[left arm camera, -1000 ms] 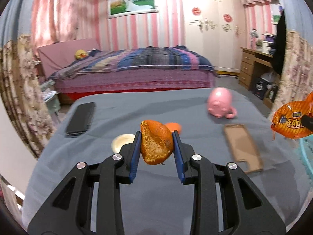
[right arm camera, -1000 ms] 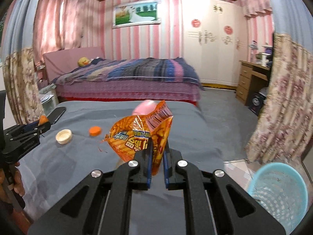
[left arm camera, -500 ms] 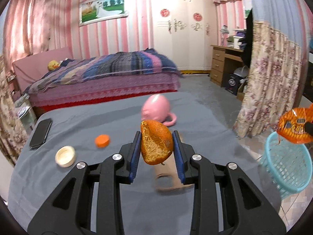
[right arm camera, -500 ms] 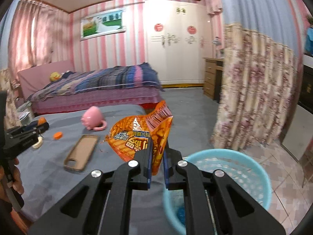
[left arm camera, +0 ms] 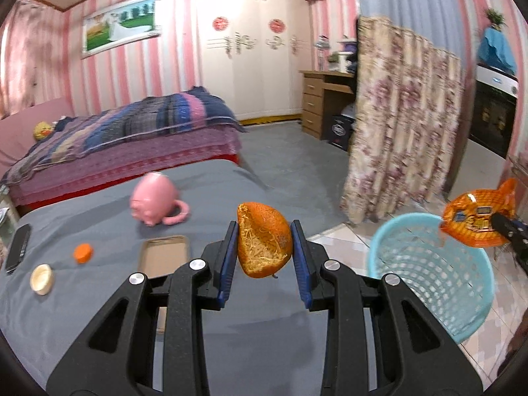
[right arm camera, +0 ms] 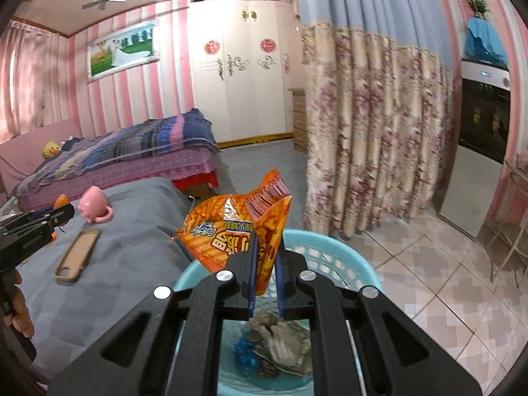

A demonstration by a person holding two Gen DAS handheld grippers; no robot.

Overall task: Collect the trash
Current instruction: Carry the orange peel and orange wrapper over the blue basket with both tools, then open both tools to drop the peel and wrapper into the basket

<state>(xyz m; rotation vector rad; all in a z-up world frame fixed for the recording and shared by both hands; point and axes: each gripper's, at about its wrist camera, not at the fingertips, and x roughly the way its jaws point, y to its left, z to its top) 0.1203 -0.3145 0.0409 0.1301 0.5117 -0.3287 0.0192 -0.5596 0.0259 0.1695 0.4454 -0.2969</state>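
My left gripper [left arm camera: 264,247] is shut on a piece of orange peel [left arm camera: 264,244], held above the right edge of the grey bed [left arm camera: 99,297]. My right gripper [right arm camera: 265,247] is shut on an orange snack wrapper [right arm camera: 231,231], held over the light blue mesh basket [right arm camera: 349,260], where crumpled trash [right arm camera: 274,346] lies at the bottom. In the left wrist view the basket [left arm camera: 429,277] stands on the tiled floor at the right, with the wrapper [left arm camera: 475,221] over its far rim. The left gripper [right arm camera: 62,214] shows at the left edge of the right wrist view.
On the grey bed lie a pink pig-shaped mug [left arm camera: 155,203], a tan phone case [left arm camera: 163,255], an orange cap [left arm camera: 82,252], a cream lid [left arm camera: 41,279] and a black phone [left arm camera: 18,247]. A floral curtain [left arm camera: 396,125] hangs behind the basket. A second bed [left arm camera: 115,145] stands beyond.
Both grippers have swung right from over the bed toward the basket, each keeping its load. The wrapper now hangs over the basket, and the basket has come into the left wrist view.
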